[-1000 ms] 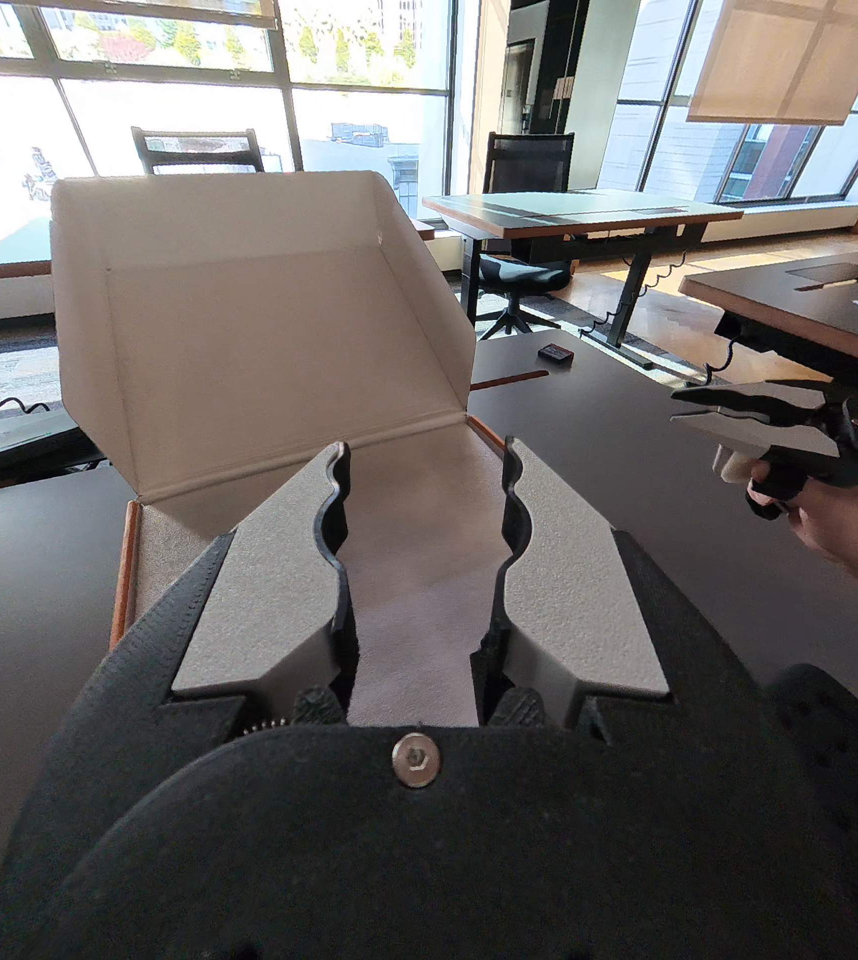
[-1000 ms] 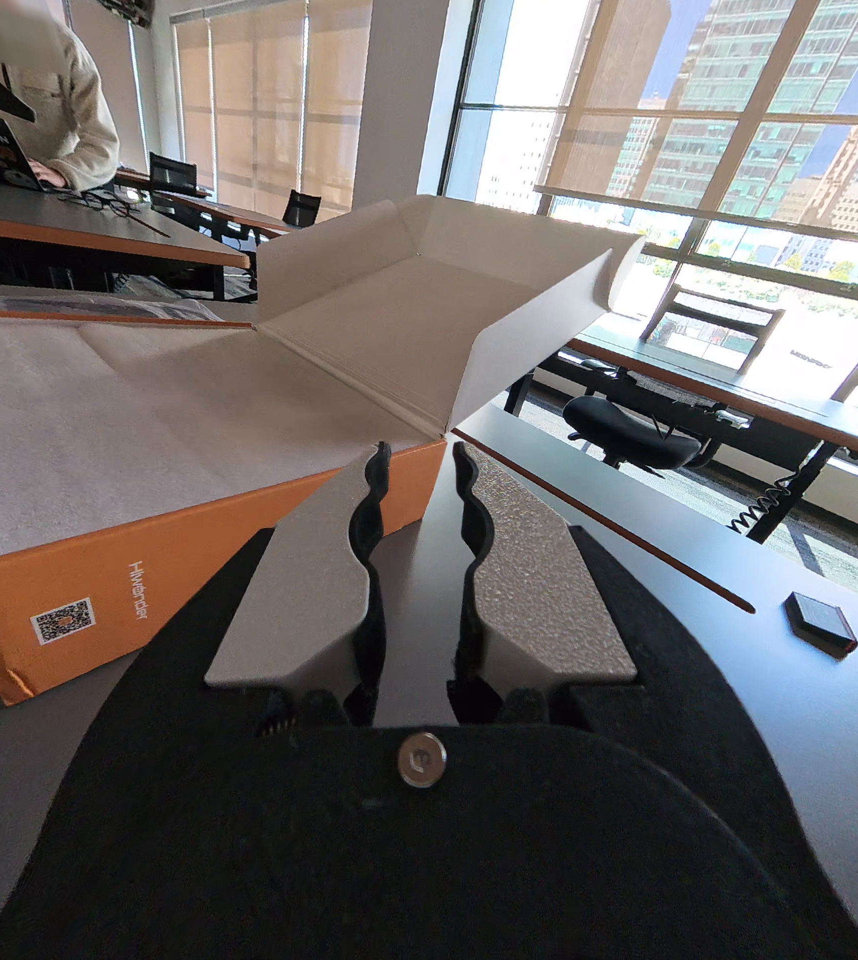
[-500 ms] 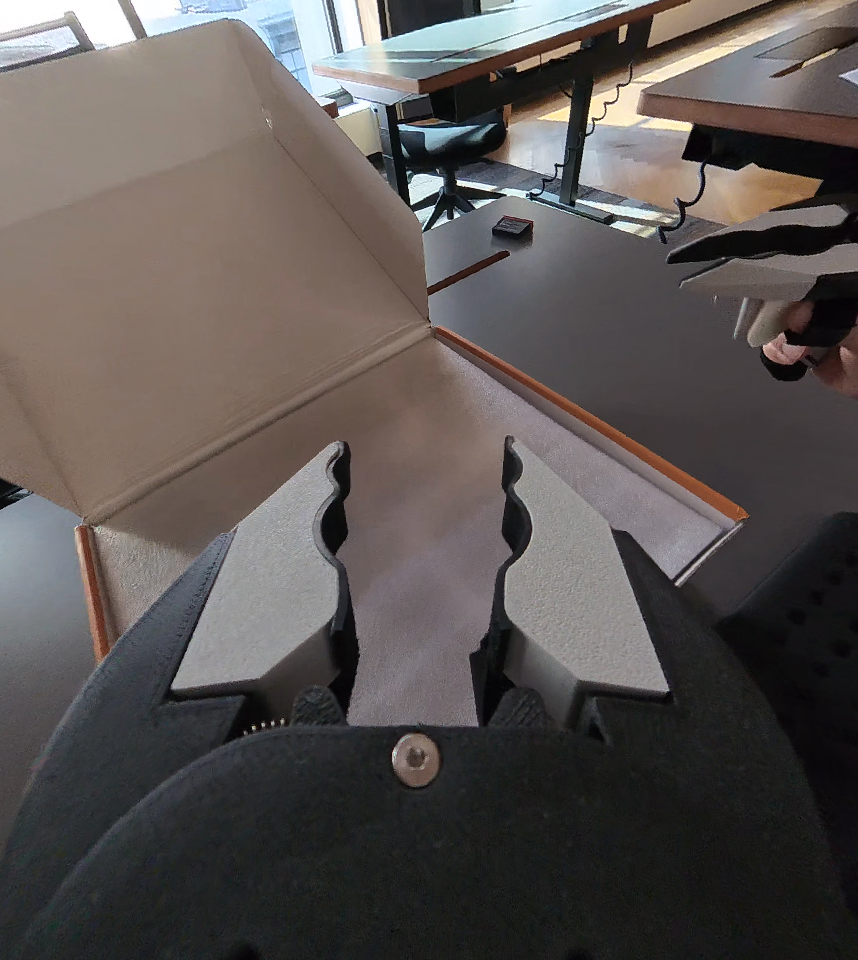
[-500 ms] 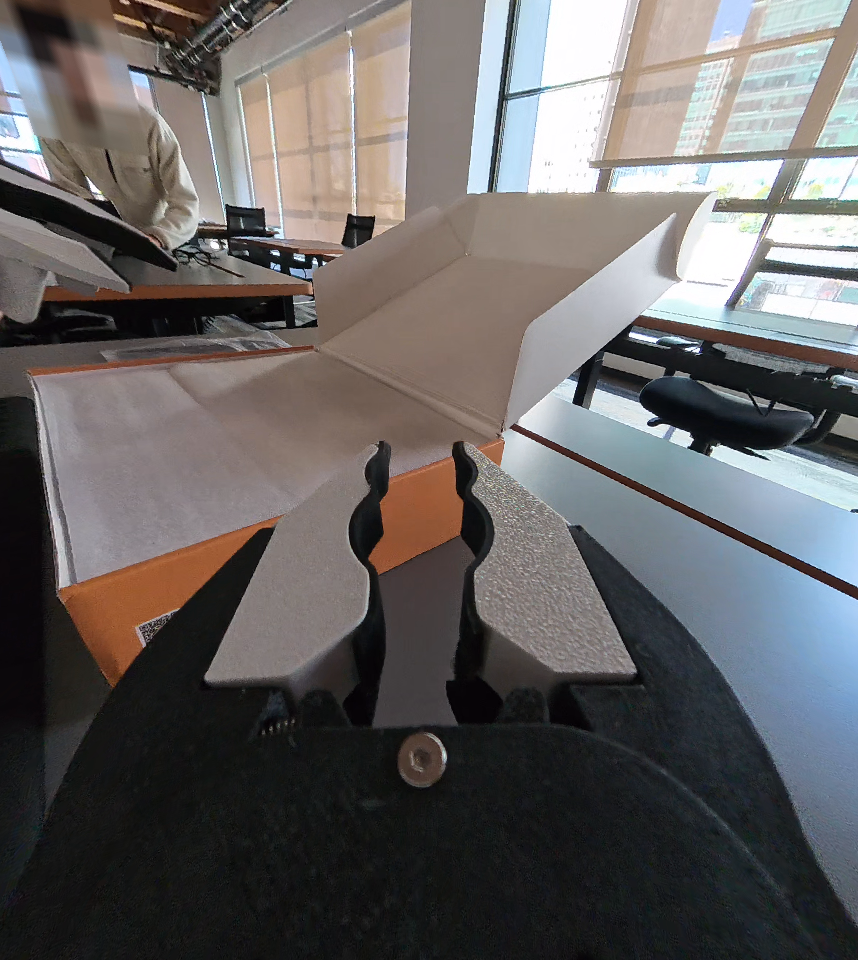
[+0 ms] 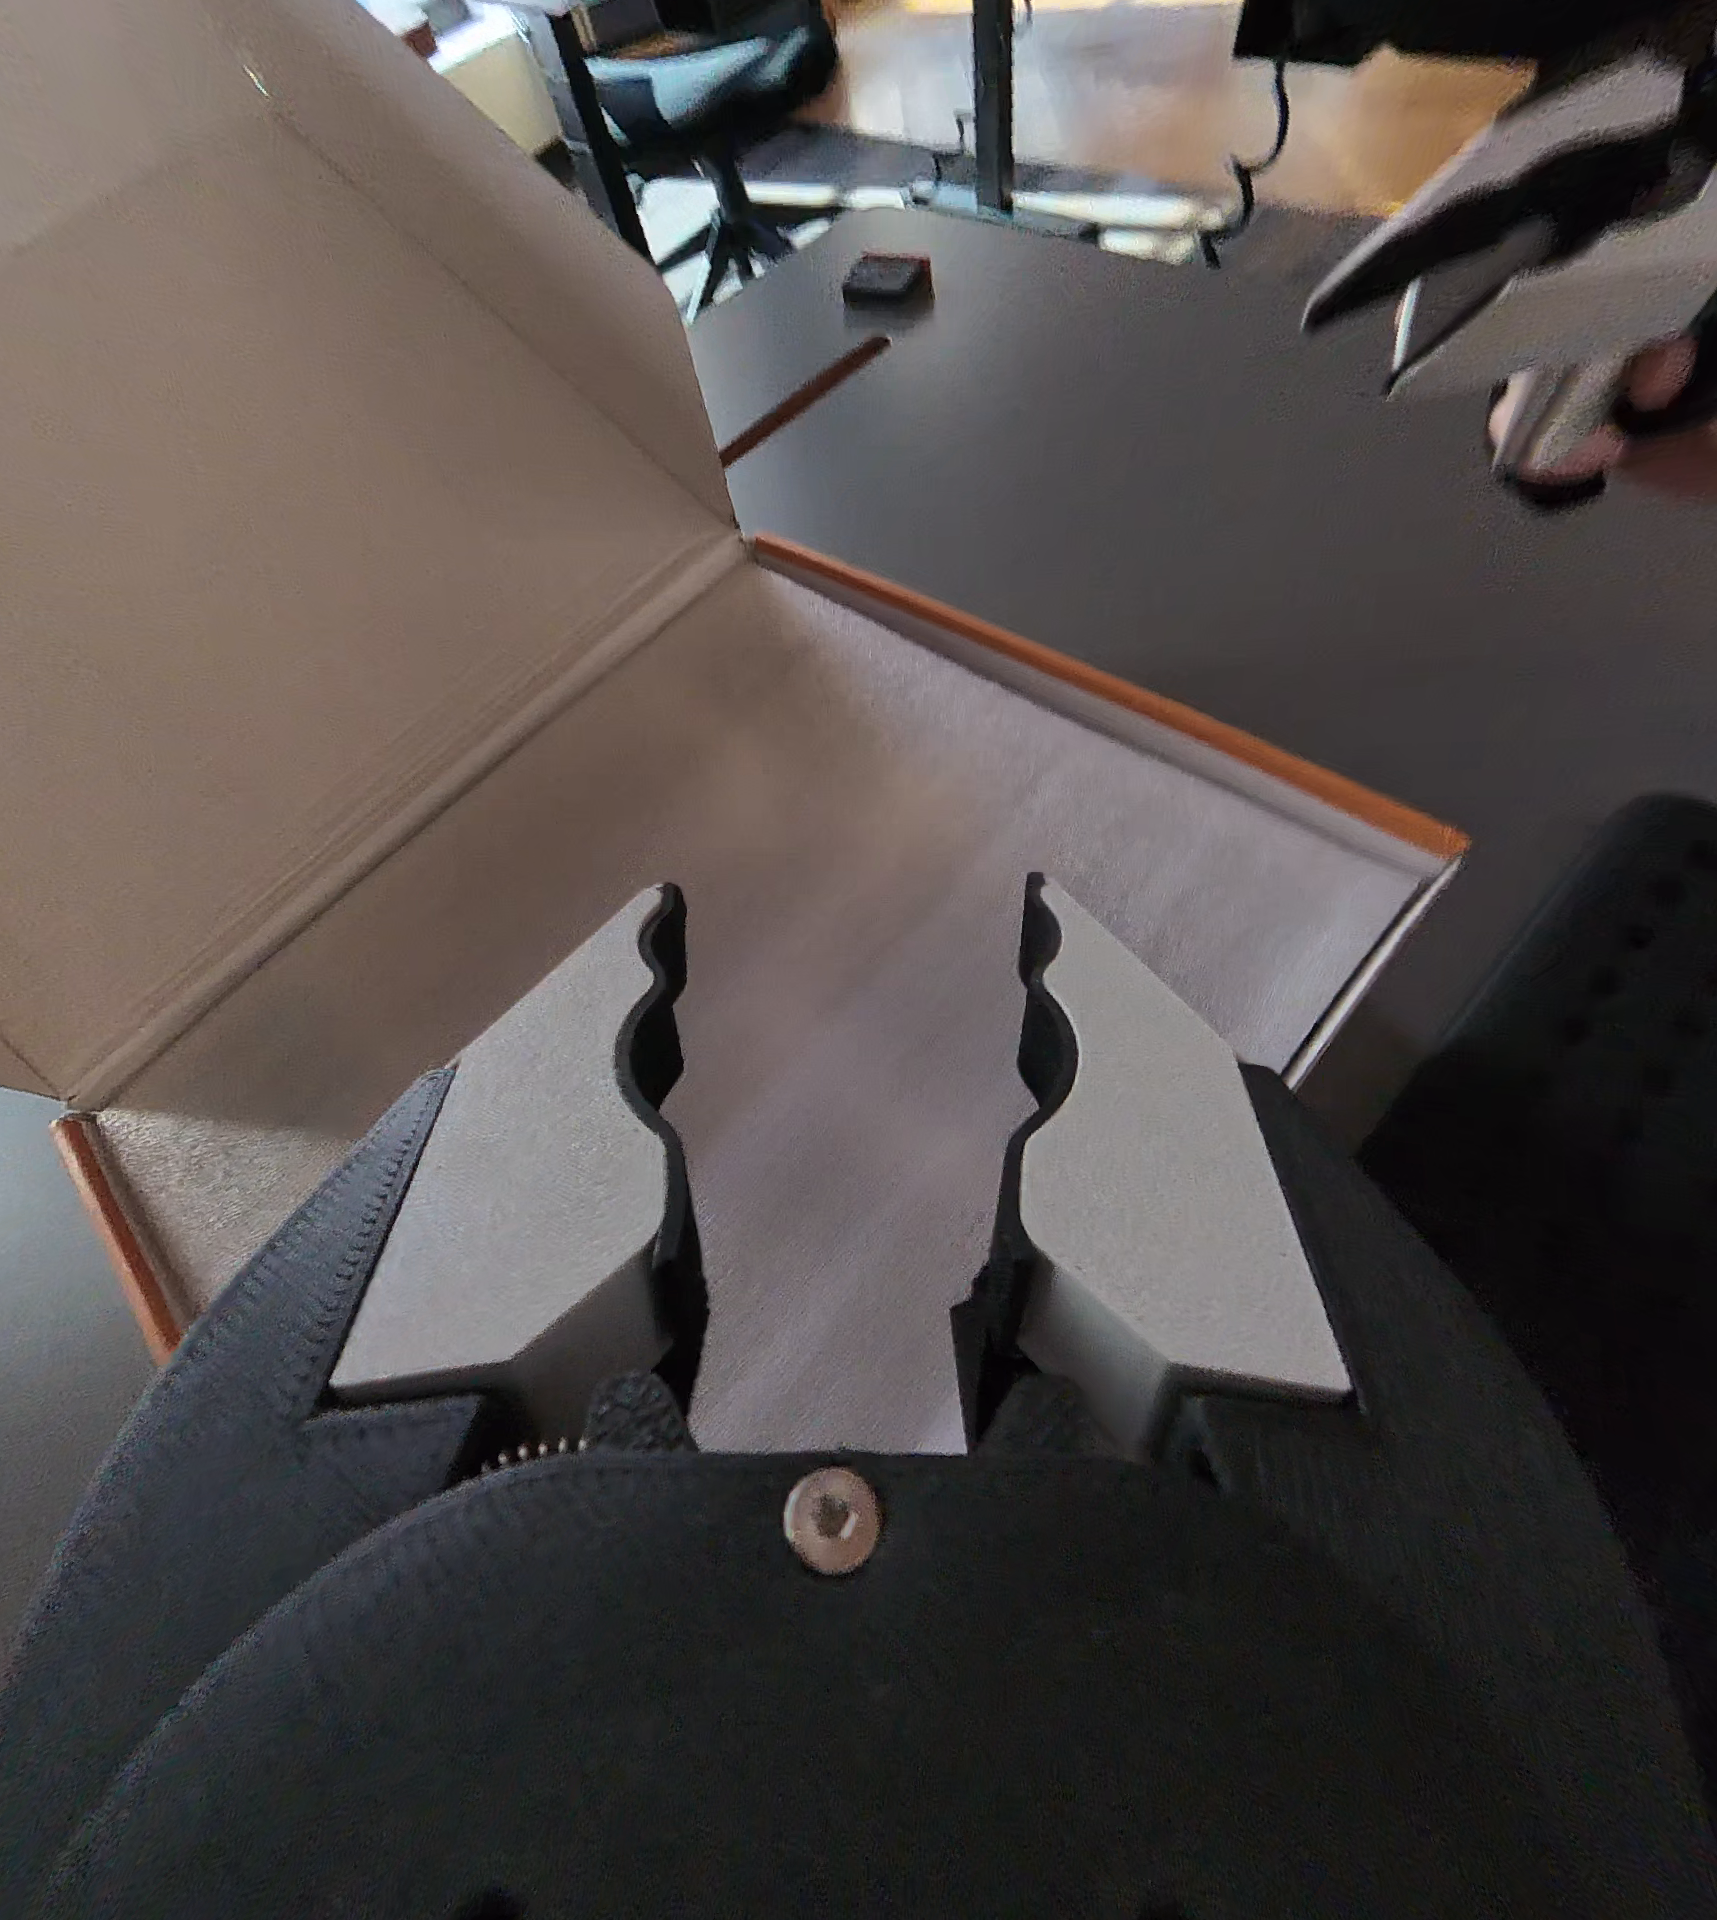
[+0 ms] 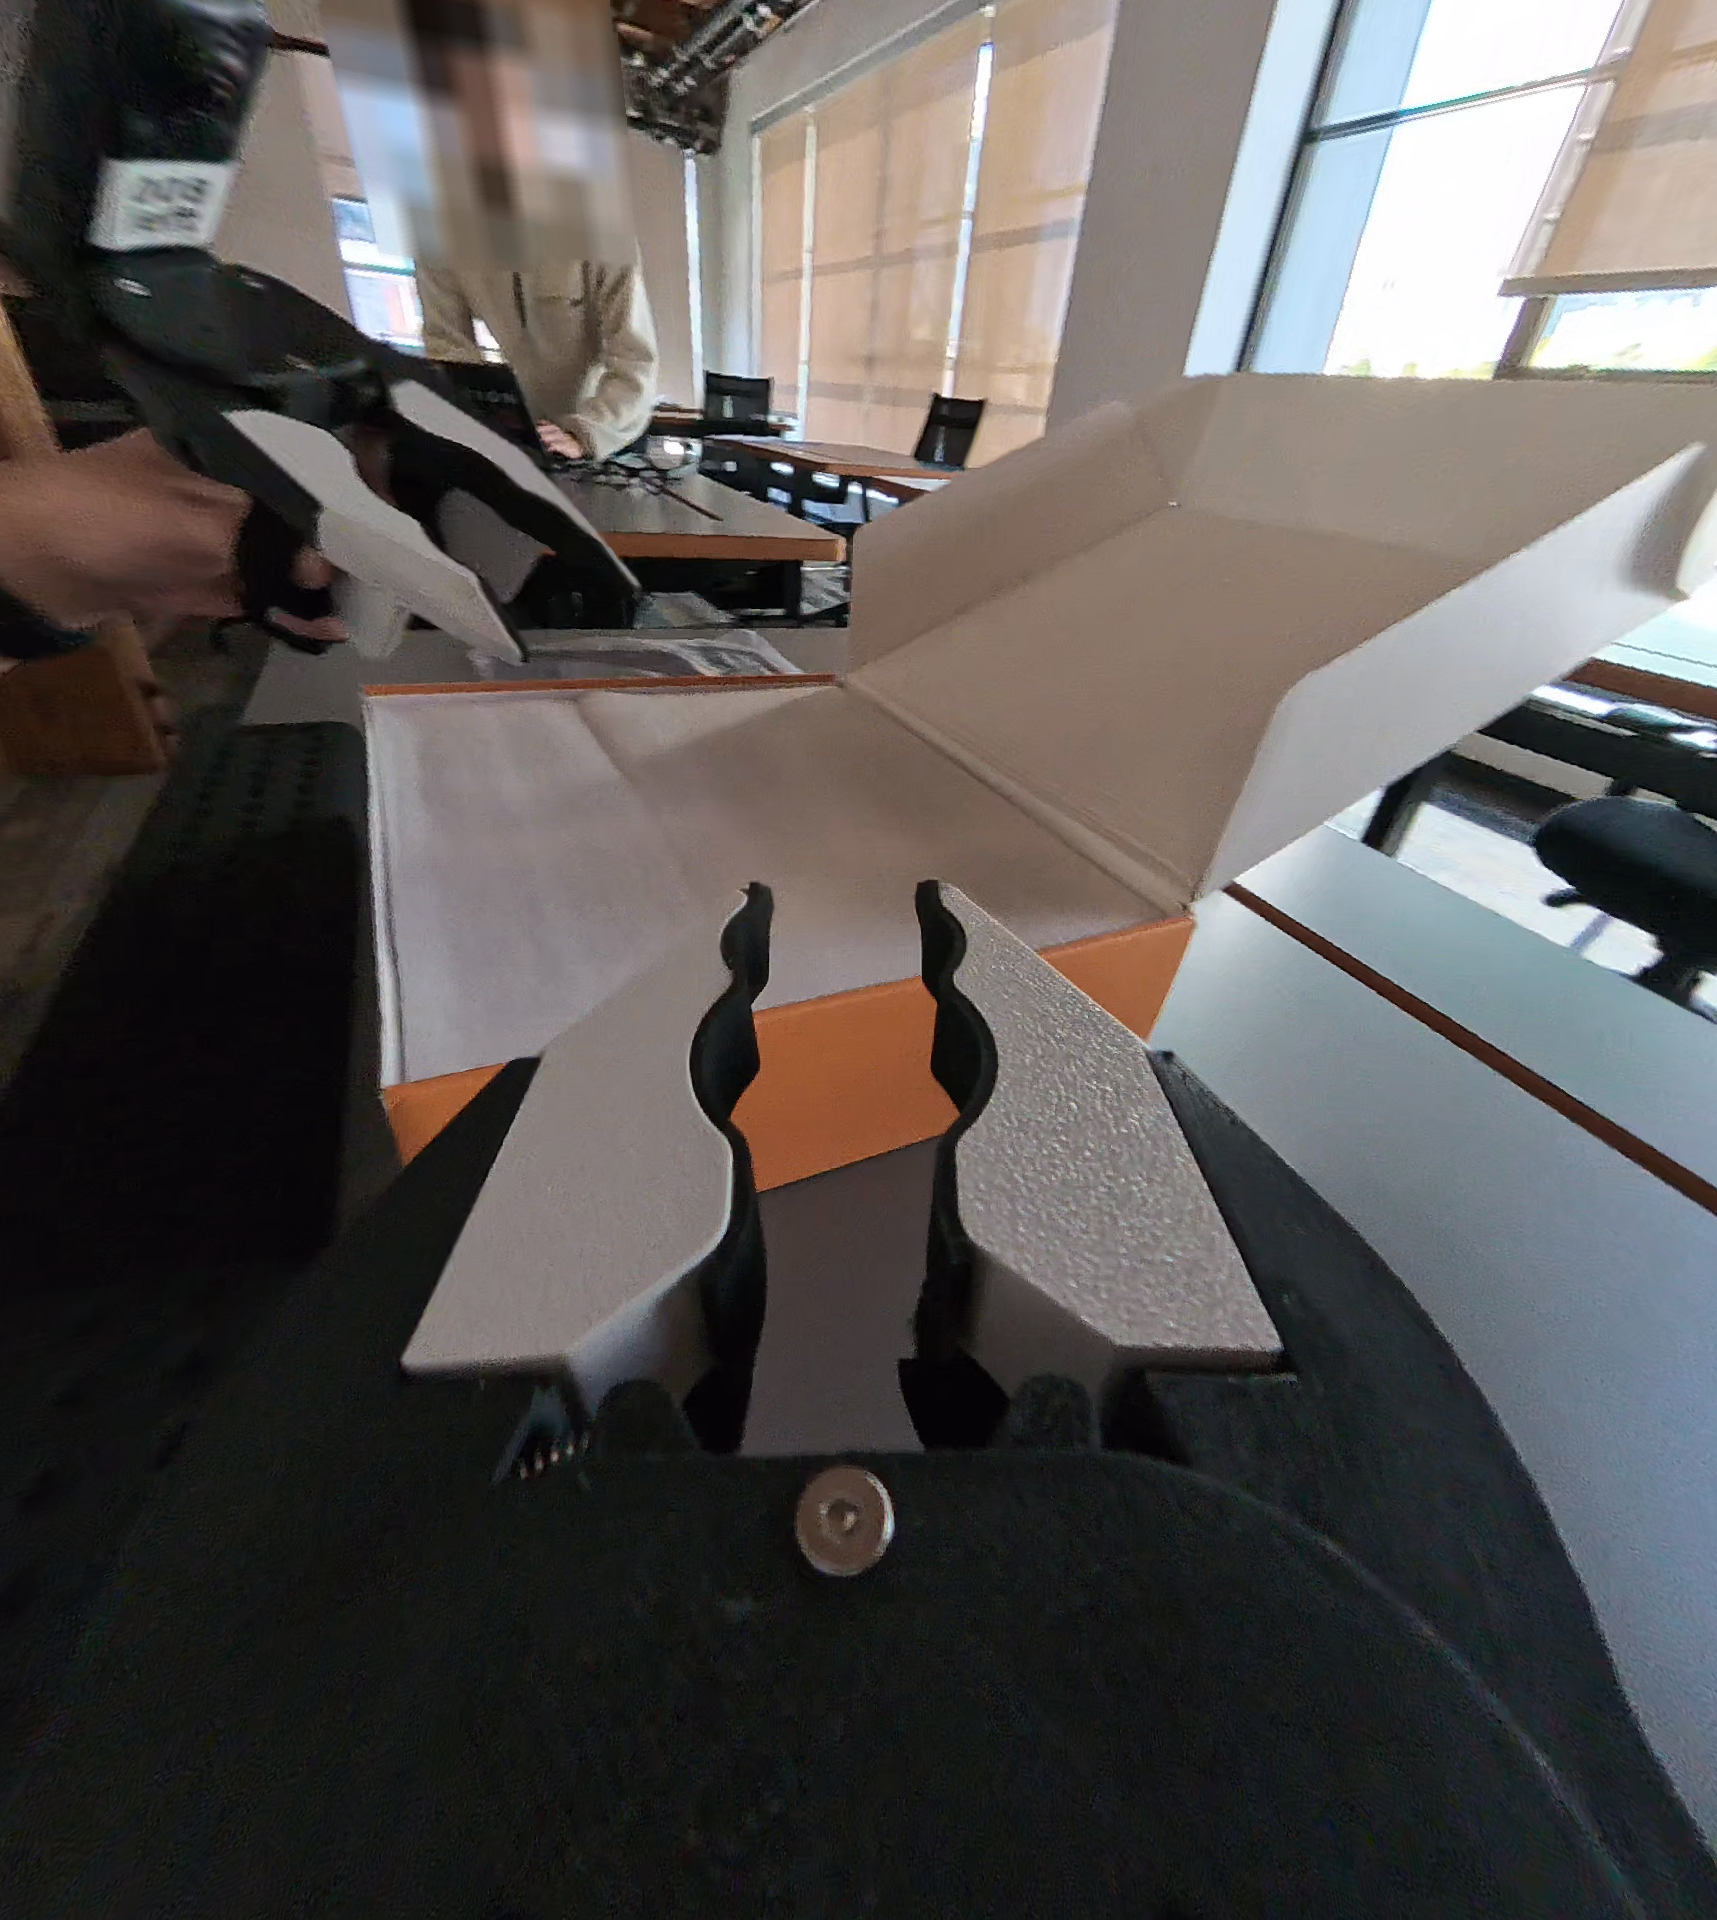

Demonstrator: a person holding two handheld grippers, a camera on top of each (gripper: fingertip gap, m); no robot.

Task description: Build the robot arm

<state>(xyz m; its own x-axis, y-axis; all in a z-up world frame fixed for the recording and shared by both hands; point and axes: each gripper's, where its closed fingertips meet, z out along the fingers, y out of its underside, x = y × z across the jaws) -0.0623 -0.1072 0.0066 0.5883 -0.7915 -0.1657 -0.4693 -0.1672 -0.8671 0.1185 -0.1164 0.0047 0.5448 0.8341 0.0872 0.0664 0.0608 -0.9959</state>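
An orange cardboard box (image 6: 833, 1049) lies open on the dark table (image 5: 1249, 499), with its pale lid (image 5: 314, 520) raised at the back. White tissue paper (image 5: 937, 790) covers its inside. My left gripper (image 5: 851, 894) is open and empty and hovers over the paper, near the lid's hinge. It also shows in the right wrist view (image 6: 573, 623), above the box's far edge. My right gripper (image 6: 841, 899) is open and empty, low by the box's orange side wall. In the left wrist view it (image 5: 1353, 348) hangs above the table to the right of the box.
A black perforated chair back (image 5: 1612, 1091) stands close to the box's near corner. A small black object (image 5: 885, 278) lies on the table beyond the lid. A person (image 6: 563, 343) stands at a desk behind. Other desks and office chairs fill the room.
My left gripper has moved forward and tipped down over the box's paper. My right gripper has swung round to face the box's side, and the left gripper has come into its view.
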